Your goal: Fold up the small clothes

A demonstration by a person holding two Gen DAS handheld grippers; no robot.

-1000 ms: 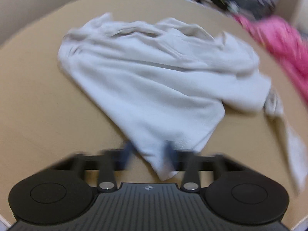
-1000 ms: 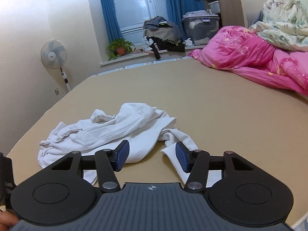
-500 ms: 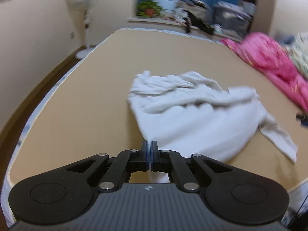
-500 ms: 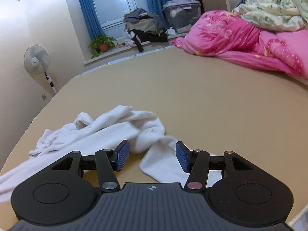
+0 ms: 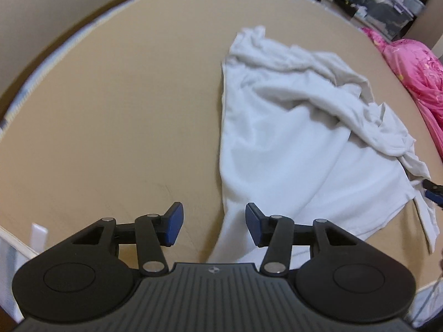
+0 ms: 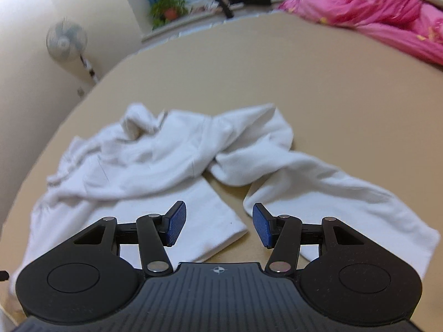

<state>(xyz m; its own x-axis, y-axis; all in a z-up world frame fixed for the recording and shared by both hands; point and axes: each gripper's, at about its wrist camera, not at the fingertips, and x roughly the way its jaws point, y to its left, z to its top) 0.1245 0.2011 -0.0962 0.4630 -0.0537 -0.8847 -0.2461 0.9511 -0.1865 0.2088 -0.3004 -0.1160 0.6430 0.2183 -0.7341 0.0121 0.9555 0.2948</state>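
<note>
Nearest the left wrist camera, the left gripper (image 5: 211,222) hangs released, its 2 blue ribbed pads having just been opening, with nothing pressed between them; the near hem corner of the white knit long-sleeved garment (image 5: 299,149) lies slack just under the right pad. In the right wrist view the right gripper (image 6: 218,224) is likewise released and empty, poised over the bare gap between the garment's ribbed cuff (image 6: 221,221) and its other sleeve (image 6: 346,193). The garment rests on the tan cardboard-like board (image 5: 110,110), near its front edge, partly smoothed on the left side but bunched and twisted along the far side. The risk, as I judge it, is that either claw closes on 2 layers of this soft, limp cloth, or on the twisted sleeve, and drags the whole piece, undoing the flat part; the smooth board gives little friction to hold it. Beyond the garment, at the board's far right, a pink glossy quilt (image 6: 373,11) is heaped.
</note>
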